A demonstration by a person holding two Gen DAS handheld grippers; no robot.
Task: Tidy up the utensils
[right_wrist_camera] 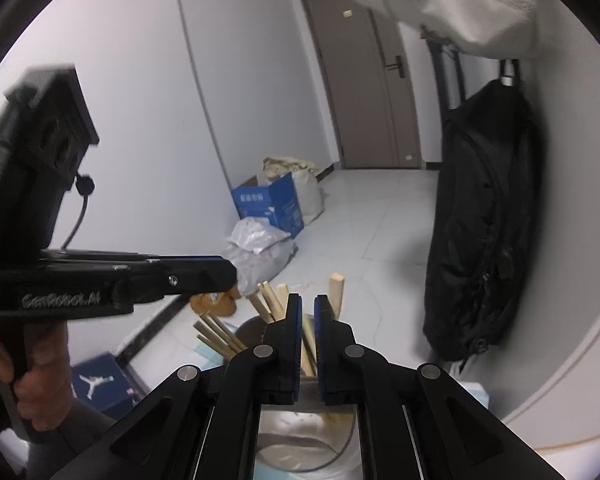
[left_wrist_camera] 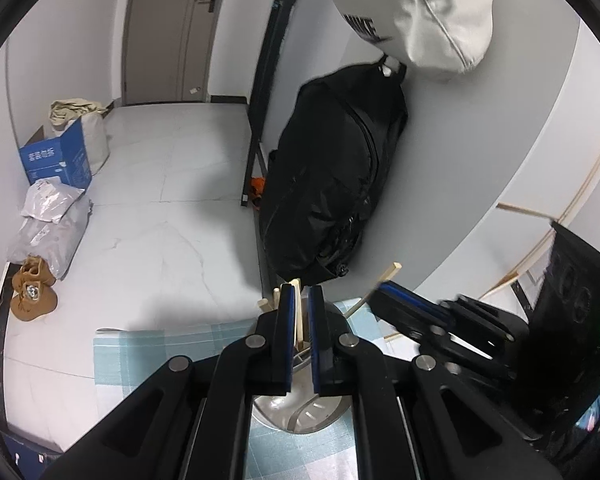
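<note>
Left wrist view: left tongs (left_wrist_camera: 301, 300) nearly closed, narrow slit between the blue pads, one pale chopstick (left_wrist_camera: 299, 320) standing in that slit; can't tell if the pads actually pinch it. Directly below the tongs sits the steel utensil holder (left_wrist_camera: 300, 412), on a light blue checked cloth (left_wrist_camera: 148, 356) covering the bench. More chopsticks poke up from the holder just left of the tongs. Right tongs (left_wrist_camera: 384, 292) come in from the holder's right, closed down on a single chopstick (left_wrist_camera: 374, 290) that slants up and away from the holder.

Right wrist view: right tongs (right_wrist_camera: 308, 312) show a narrow gap, a wooden stick running through it, over the same holder (right_wrist_camera: 304, 436). A bundle of chopsticks (right_wrist_camera: 220, 336) fans out of the holder to its left; a thicker wooden handle (right_wrist_camera: 336, 292) stands just right of the tongs. Left tongs (right_wrist_camera: 224, 268) sit up-left of the holder, jaws together, held by a hand (right_wrist_camera: 28, 376).
</note>
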